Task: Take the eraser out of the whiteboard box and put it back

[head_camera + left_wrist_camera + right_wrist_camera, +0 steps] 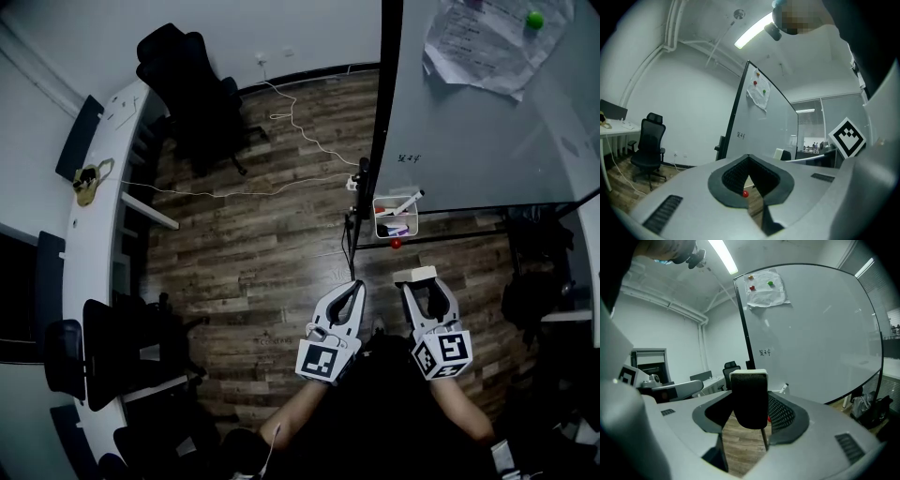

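Right gripper [419, 287]: jaws clamped on the black-felt, white-backed whiteboard eraser [749, 401]. The eraser is held clear of the small white whiteboard box [394, 218], nearer the person than the box and apart from it. In the right gripper view the eraser stands taller than it is wide, with its white back uppermost and the black felt facing the camera. In the head view its pale top shows as a short bar lying crosswise over the jaw tips.

Left gripper [749, 159]: jaws closed tip to tip, nothing between them. It sits just beside the right gripper, level with it.

The box hangs at the lower edge of the large white whiteboard [487, 141] and holds markers. A small red magnet [396, 243] sits just under it. Brown wood-plank floor [262, 234] lies below.
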The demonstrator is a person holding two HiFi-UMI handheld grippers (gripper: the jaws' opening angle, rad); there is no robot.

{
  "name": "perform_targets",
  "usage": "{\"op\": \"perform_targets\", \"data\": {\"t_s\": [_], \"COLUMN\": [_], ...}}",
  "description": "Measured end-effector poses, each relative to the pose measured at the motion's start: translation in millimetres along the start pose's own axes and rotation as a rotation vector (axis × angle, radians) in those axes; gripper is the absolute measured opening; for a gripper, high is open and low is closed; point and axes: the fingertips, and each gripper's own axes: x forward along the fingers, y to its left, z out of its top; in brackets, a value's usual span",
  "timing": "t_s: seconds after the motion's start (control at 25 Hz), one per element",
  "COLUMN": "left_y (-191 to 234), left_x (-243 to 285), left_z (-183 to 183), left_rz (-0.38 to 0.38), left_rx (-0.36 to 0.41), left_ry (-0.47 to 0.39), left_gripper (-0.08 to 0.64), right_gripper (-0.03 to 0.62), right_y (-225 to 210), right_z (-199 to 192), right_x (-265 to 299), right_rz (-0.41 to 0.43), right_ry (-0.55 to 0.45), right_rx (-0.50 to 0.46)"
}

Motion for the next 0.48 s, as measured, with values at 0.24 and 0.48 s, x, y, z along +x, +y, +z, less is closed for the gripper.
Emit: {"op": "perform_targets", "data": {"t_s": [0.24, 0.48], "left_y": [14.9, 21.1], "left_x": [-8.7, -0.8], "left_z": [0.2, -5.1], "left_rz": [0.004, 0.002], "left_rx": [-0.026, -0.032], "left_ry": [-0.011, -0.011], "left_gripper": [0.006, 0.006], "right_gripper": [0.238, 0.238], "right_y": [6.1, -7.3], "right_z": [-1.7, -2.1], "right_x": [1.7, 15.9], "right_rz": [-0.036, -0.058], "right_ry": [-0.002, 0.005], "right_rx": [-0.028, -0.025]}}
